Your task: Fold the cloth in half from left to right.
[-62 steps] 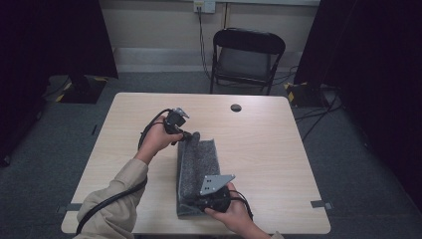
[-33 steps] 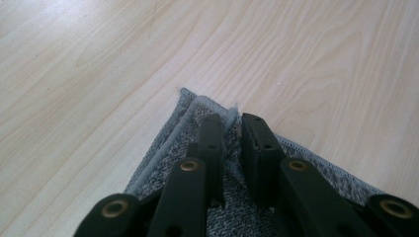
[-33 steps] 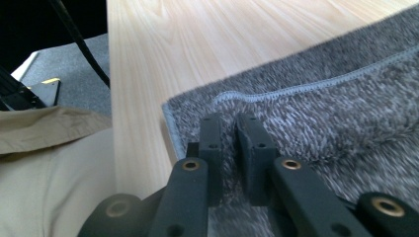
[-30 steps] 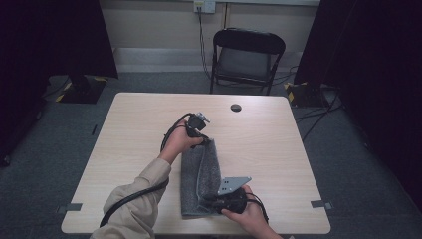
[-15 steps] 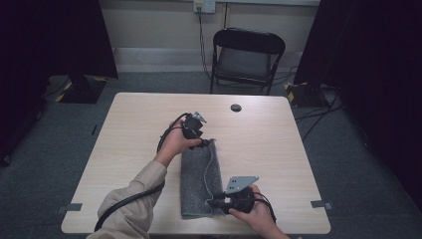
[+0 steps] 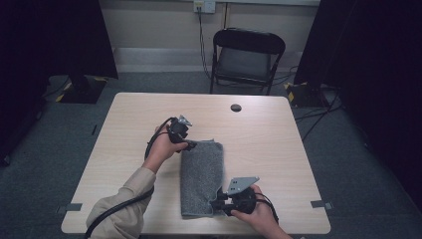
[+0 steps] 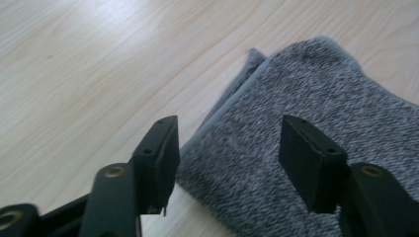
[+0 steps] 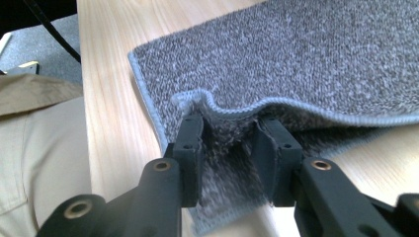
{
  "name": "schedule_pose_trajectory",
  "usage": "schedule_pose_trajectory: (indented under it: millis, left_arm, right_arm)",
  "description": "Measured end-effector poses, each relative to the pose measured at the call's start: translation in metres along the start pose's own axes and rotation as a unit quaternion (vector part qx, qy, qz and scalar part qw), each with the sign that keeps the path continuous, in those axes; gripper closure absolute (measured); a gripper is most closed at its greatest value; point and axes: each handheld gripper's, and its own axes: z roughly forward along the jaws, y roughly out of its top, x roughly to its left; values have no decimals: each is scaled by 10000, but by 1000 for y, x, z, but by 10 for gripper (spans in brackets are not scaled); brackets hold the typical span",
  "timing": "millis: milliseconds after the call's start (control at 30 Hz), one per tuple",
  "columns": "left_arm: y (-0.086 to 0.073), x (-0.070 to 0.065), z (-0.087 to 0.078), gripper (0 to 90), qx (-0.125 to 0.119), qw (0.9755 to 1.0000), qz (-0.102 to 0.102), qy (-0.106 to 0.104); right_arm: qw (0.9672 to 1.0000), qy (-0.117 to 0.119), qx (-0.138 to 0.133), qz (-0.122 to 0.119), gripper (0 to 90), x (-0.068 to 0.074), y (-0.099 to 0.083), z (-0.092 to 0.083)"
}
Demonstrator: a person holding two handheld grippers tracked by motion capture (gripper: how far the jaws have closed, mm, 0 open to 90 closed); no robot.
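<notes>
A grey knitted towel (image 6: 201, 174) lies folded flat on the light wooden table (image 6: 278, 149). My left gripper (image 6: 191, 145) hovers at the towel's far left corner. Its jaws have just been opening, and in the left gripper view this gripper (image 7: 227, 158) stands open over the towel (image 7: 306, 89) with nothing gripped. My right gripper (image 6: 217, 204) is at the towel's near right edge. In the right gripper view its jaws (image 8: 230, 148) have just been opening too. They flank a raised hump of the towel's hem (image 8: 306, 59) with slack at the sides.
A small black round disc (image 6: 236, 107) sits near the table's far edge. A black folding chair (image 6: 247, 55) stands beyond the table. A tan sleeve (image 8: 34, 138) lies near the table's front left edge. Bare tabletop lies to the right of the towel.
The towel's lifted side has come down and the towel now lies flat. My left gripper has let go of the far corner and slid left. My right jaws have widened around the near hem.
</notes>
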Motion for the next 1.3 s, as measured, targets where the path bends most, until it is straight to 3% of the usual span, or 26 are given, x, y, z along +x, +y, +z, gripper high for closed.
schedule_pose_trajectory:
  millis: [133, 200, 300, 533, 800, 1100, 1300]
  left_arm:
    - [-5, 7, 4, 483, -38, 9999, -138, 22]
    - [-6, 9, 6, 518, 17, 9999, -91, 92]
    - [-9, 11, 12, 562, 89, 9999, -141, -26]
    - [-16, 15, 18, 651, 198, 9997, -111, -82]
    - [-18, 14, 22, 858, 398, 9990, -108, -186]
    - [-16, 27, 3, 865, 184, 9989, -406, -159]
    - [-23, 38, -7, 854, 134, 9981, -603, -89]
  right_arm:
    - [10000, -29, 91, -3, 626, -3, -2, 1]
    - [9999, -10, 135, -33, 616, -3, -3, 3]
    - [9997, 8, 220, -95, 590, -3, -4, 5]
    - [9989, -16, 411, -214, 543, -4, -6, 3]
    - [9988, -88, 390, -289, 546, -4, -10, 4]
    - [9986, -224, 329, -349, 554, 0, -12, 4]
    - [9987, -252, 260, -359, 555, 0, -14, 4]
